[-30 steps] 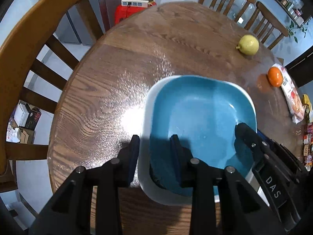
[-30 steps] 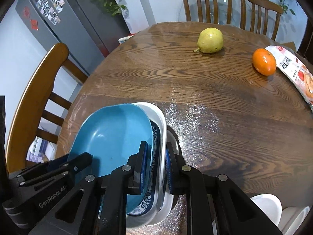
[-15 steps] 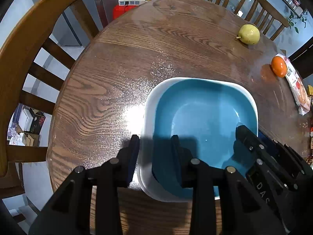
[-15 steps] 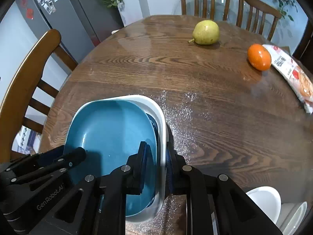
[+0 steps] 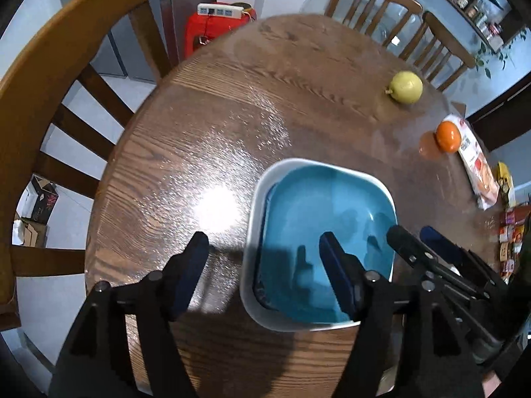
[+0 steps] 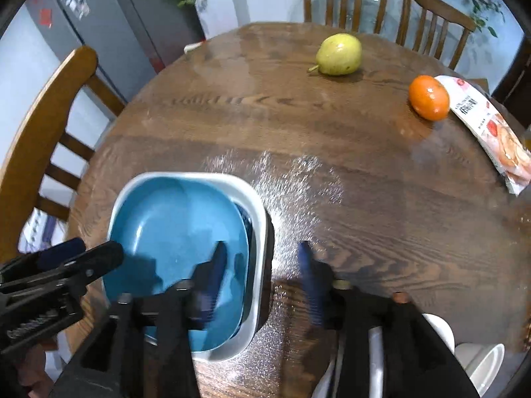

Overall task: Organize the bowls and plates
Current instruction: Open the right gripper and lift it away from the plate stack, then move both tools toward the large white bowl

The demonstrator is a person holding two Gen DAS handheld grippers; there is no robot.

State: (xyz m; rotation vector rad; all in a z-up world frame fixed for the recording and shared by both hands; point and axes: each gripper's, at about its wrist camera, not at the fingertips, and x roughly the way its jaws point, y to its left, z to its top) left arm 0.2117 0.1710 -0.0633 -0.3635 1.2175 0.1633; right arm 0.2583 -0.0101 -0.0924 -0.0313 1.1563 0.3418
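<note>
A square blue plate lies nested in a white dish on the round wooden table. The dark edge of another plate shows between them. My left gripper straddles the stack's left rim, its jaws opening, with the pads off the rim. Over the right rim of the white dish, my right gripper is opening too: one finger is above the blue plate, the other outside over the table. Neither grips anything.
A pear, an orange and a snack packet lie at the table's far side. White bowls sit near my right gripper. Wooden chairs ring the table; a red stool stands beyond.
Both grippers were shut on the stack's rims and have let go and spread wide. The stack, tilted at first, now lies flat on the table.
</note>
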